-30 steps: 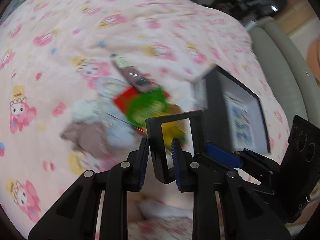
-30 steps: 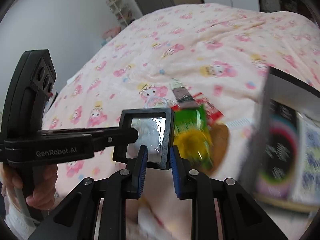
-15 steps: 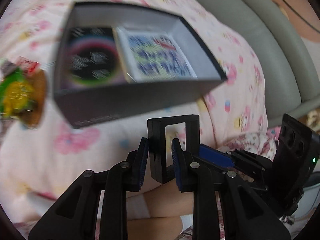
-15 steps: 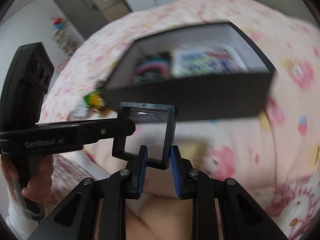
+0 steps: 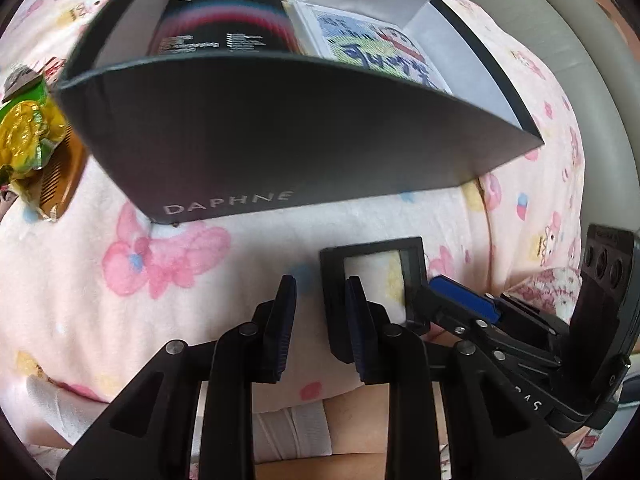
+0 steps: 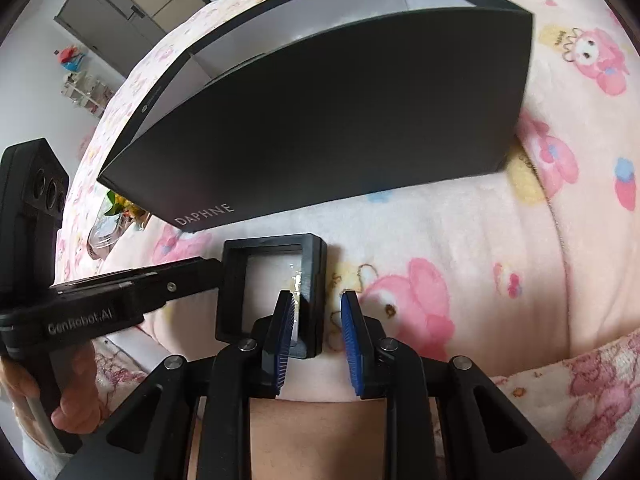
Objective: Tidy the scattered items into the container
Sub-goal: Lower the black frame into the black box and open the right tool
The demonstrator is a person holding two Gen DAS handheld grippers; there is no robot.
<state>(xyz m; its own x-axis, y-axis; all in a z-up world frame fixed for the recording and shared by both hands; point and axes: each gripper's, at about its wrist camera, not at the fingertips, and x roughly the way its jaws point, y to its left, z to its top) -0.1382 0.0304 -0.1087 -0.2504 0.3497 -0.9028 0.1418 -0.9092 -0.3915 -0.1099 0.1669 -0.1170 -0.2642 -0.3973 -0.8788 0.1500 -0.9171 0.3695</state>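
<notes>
Where the two grippers meet, a small black square frame (image 5: 372, 245) with a clear window sits just in front of the box, outside it. It seems to rest on the pink cartoon-print blanket (image 5: 160, 320), though its lower edge is hidden behind the fingers.

Left gripper (image 5: 320, 282): the frame's left bar stands between the jaws, next to one pad, with blanket showing beside the other. Slack, not pinching.

Right gripper (image 6: 317, 295): same on the frame's right bar, with a strip of blanket between the bar and the far pad. Released.

The black box (image 5: 280, 132), lettered DAPHNE, is open-topped. Inside, a dark printed carton (image 5: 224, 20) lies beside a cartoon-printed packet (image 5: 372, 52).

Left of the box lie a green-and-yellow snack packet (image 5: 24, 136) and a brown comb (image 5: 64, 176).

A hand (image 6: 76, 384) grips the left gripper's handle.
</notes>
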